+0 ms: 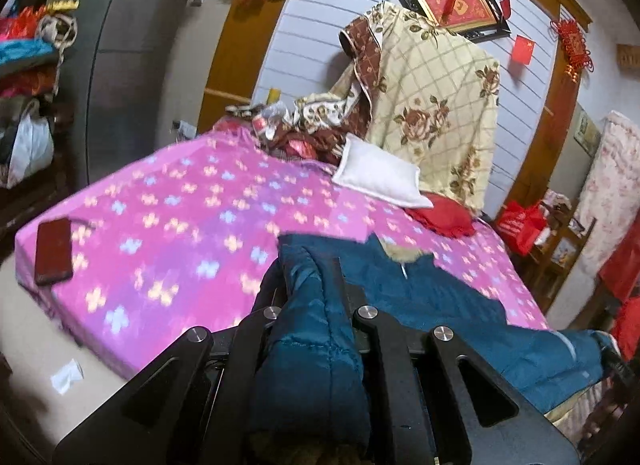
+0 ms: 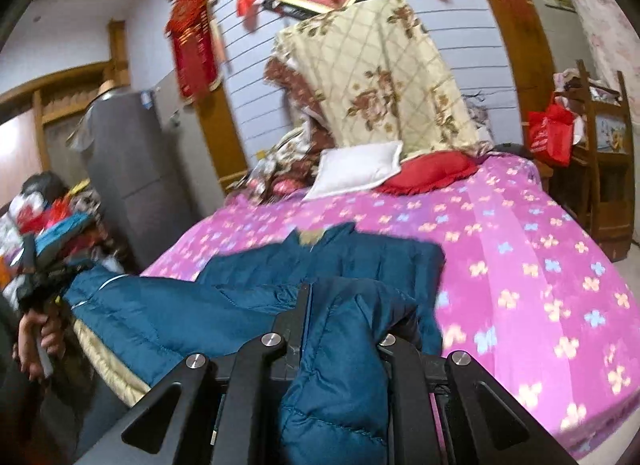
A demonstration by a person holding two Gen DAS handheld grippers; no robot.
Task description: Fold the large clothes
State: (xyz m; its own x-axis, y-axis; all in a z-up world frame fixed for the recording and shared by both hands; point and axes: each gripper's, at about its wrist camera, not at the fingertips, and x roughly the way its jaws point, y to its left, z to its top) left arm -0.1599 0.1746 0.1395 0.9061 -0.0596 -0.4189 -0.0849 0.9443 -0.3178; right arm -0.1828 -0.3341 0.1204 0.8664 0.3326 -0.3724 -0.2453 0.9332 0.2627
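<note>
Left hand-held gripper (image 1: 316, 305) is clamped on a thick bunch of the blue padded jacket (image 1: 432, 301), fabric bulging up btwn the two fingers and spilling back toward the camera. Right hand-held gripper (image 2: 348, 317) is doing the same: fingers pinched on a puffy fold of the jacket (image 2: 256, 305), w/ the quilted cloth humped over the near side.

From each grip the jacket runs outward and far across the pink flowered bed (image 1: 180, 225). Collar w/ its pale lining points to the far side, body lies roughly flat, near hem hangs at the bed's near edge.

Progress, as I judge it: early. Both ends are gripped, but no clean fold is visible yet; the garment looks spread out, only bunched at the grips. Folding in and squaring up is all left to do.

Dark red phone (image 1: 54, 251) sits near the bed's left edge, well apart. White pillow (image 2: 356, 169) and red cushion (image 2: 428, 173) lie at the far end.
</note>
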